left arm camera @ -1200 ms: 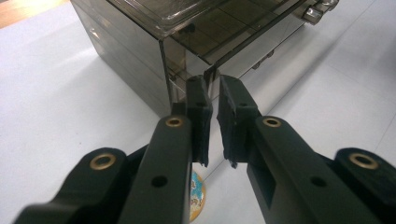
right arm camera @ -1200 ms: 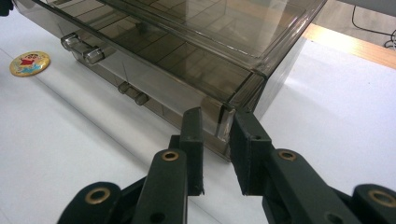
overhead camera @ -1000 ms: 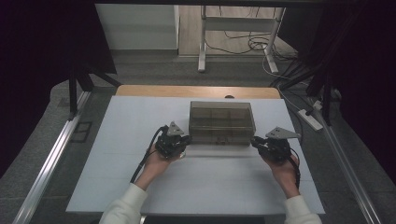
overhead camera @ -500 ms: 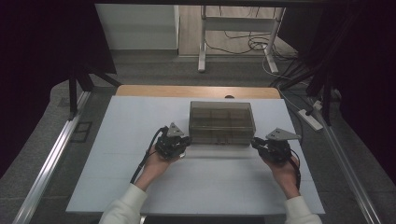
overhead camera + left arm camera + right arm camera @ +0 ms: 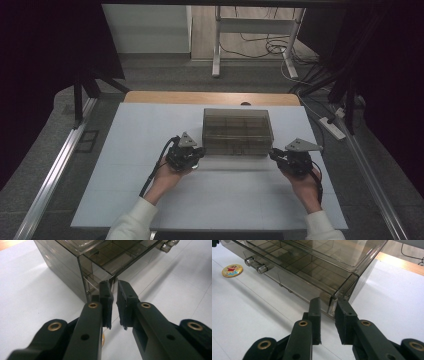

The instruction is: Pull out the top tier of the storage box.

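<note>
Beside smoky box (image 5: 312, 267), cartoon badge (image 5: 232, 270)

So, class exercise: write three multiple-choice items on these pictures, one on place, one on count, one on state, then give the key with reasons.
1. Where does the smoky clear box stand?
A. on the floor
B. on the white table
C. on a chair

2. How many round badges lie near the box front?
A. one
B. three
C. five

3. How do the right gripper jaws stand?
A. wide open, far from the box
B. around the box's front corner, a gap between them
C. shut on a badge

Key: B, the box rests on the tabletop; A, the right gripper view shows one badge; B, the corner sits between the jaws.
</note>
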